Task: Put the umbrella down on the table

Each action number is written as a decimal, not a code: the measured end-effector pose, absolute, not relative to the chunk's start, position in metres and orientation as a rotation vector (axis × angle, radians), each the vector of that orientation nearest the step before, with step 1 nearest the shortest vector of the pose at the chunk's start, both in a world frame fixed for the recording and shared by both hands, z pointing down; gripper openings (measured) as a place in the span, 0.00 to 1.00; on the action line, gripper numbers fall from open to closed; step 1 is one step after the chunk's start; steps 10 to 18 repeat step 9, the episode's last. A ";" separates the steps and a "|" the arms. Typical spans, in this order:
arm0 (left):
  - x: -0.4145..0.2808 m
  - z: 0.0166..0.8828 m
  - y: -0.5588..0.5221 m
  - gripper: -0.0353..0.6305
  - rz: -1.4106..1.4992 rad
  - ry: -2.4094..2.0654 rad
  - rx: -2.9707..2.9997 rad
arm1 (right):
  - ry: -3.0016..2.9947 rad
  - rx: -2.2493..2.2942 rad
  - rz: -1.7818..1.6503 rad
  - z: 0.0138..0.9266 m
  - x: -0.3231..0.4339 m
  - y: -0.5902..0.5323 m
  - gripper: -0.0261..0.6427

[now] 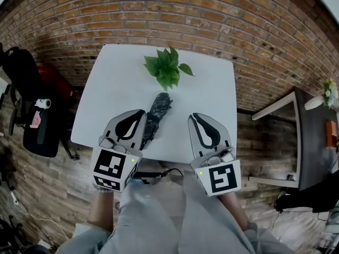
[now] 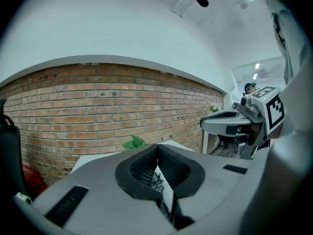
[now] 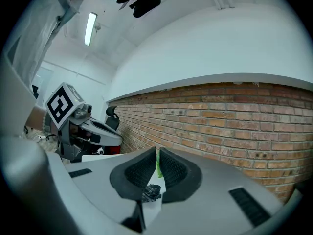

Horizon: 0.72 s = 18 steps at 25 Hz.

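Seen from above, a white table (image 1: 116,78) stands against a brick wall, with a leafy green plant (image 1: 167,67) near its far edge. A dark folded umbrella (image 1: 157,115) lies flat at the centre of the frame. It runs from just below the plant down towards the table's near edge, so the task looks done.

The main risk appears to be a knock. The umbrella's lower end lies just beside the left tongs (image 1: 140,111), possibly touching them, and close to the near edge. A sideways swing of the left tongs could roll the umbrella or drag that end off the table.

Both tongs sit low in the frame, either side of the umbrella. Their marker cubes face the person and their tips point up the frame towards the plant and wall. The left tongs angle slightly inward towards the umbrella. The right tongs (image 1: 194,115) stand apart from it.

The left tongs are closed tip to tip on nothing. The right tongs are also together, with only a thin slit between them and nothing held. Through each pair's lower gap, a bit of the umbrella shows on the table beyond.
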<state>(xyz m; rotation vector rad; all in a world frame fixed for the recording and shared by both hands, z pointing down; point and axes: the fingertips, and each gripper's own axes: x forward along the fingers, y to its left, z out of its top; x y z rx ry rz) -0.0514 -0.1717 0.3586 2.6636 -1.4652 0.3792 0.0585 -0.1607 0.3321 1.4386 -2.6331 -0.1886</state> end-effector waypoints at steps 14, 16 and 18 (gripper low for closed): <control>-0.057 0.357 -0.171 0.08 0.213 -1.423 2.576 | -2.630 1.459 -0.172 0.336 0.060 -0.156 0.12; -0.057 0.357 -0.171 0.08 0.213 -1.423 2.576 | -2.630 1.459 -0.172 0.336 0.060 -0.156 0.12; -0.057 0.357 -0.171 0.08 0.213 -1.423 2.576 | -2.630 1.459 -0.172 0.336 0.060 -0.156 0.12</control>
